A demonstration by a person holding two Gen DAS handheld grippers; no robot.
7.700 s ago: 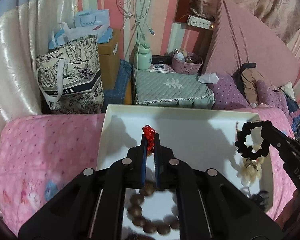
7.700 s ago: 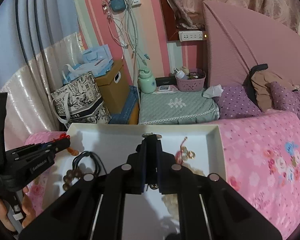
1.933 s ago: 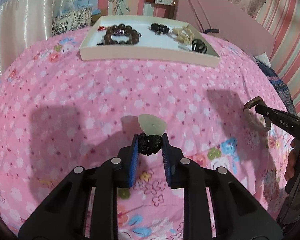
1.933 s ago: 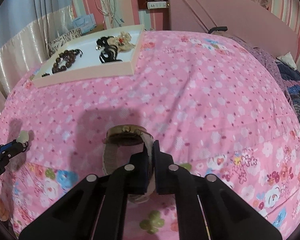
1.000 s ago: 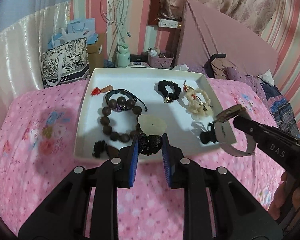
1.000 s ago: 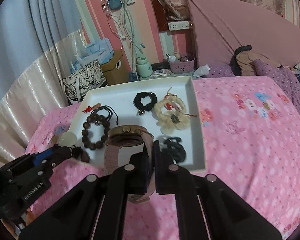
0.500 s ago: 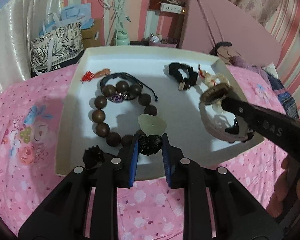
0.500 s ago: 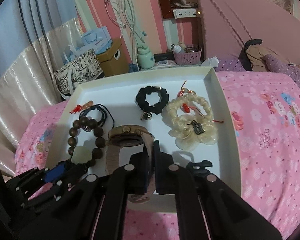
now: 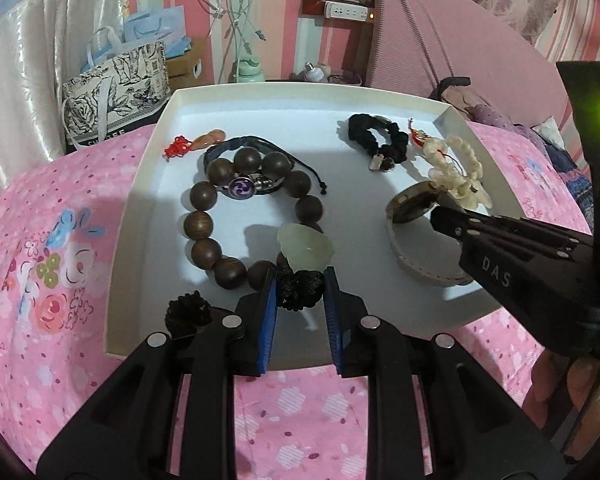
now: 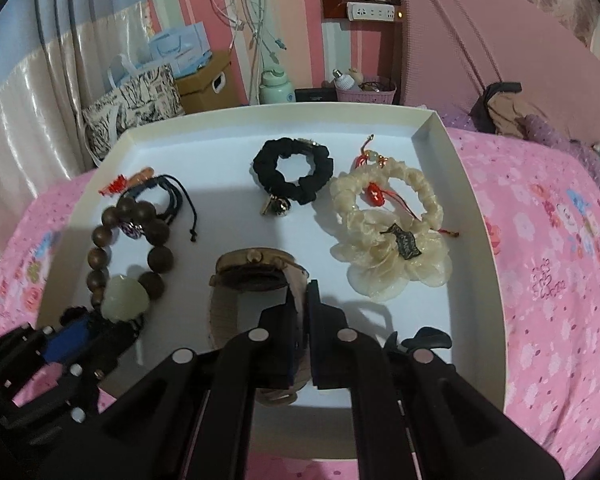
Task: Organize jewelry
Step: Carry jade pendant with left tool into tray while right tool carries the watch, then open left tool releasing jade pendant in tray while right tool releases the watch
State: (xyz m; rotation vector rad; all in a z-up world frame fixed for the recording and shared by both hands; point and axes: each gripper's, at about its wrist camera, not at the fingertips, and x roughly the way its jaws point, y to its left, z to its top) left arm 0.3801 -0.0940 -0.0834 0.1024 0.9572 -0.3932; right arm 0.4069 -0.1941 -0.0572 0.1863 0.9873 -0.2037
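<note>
Left wrist view: the left gripper (image 9: 300, 280) squeezes the black knot of a pale green pendant (image 9: 306, 246), above the white tray (image 9: 140, 200). The right gripper (image 10: 300, 296) pinches a watch (image 10: 252, 272) strap, over the tray's middle.

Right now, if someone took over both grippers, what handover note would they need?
Left gripper: shut on the pale green pendant's black knot, over the white tray's near edge.
Right gripper: shut on the watch's strap, over the tray's middle.
Already in the tray: wooden bead bracelet, black scrunchie, cream scrunchie.
Left: set down pendant and watch, release.
</note>
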